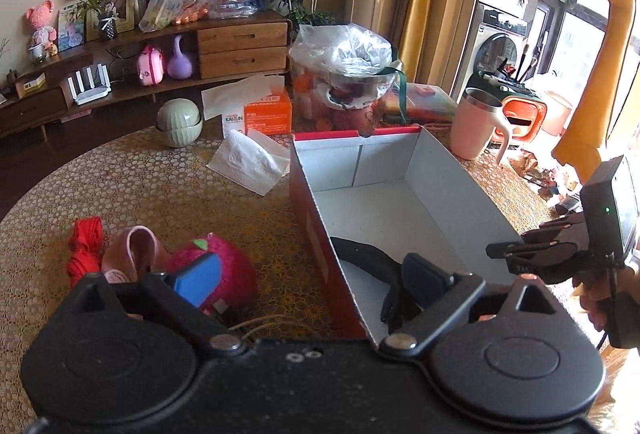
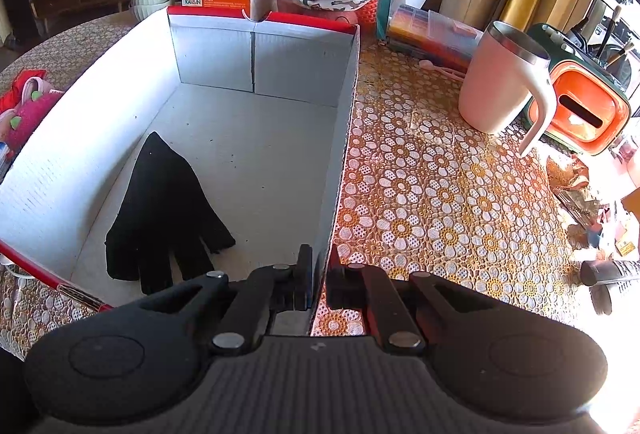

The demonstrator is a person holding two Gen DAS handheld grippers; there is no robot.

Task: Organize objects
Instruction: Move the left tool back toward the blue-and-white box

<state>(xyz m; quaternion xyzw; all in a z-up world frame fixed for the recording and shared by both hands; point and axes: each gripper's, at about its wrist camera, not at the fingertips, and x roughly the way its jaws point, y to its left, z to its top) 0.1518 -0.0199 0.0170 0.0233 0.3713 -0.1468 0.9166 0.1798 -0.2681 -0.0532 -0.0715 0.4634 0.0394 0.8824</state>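
The left gripper (image 1: 312, 276) gapes wide over the box (image 2: 346, 121) wall; the right gripper (image 2: 318, 284) clamps that box's wall, with the black glove (image 2: 168, 209) inside at 7 o'clock.

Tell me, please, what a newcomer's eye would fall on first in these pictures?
Most striking is the open red-edged box in the middle of the floral tablecloth, with a single black glove lying flat on its pale floor. The right gripper is clamped shut on the box's near wall. Left of the box, a bright pink plush toy lies beside a folded red umbrella.
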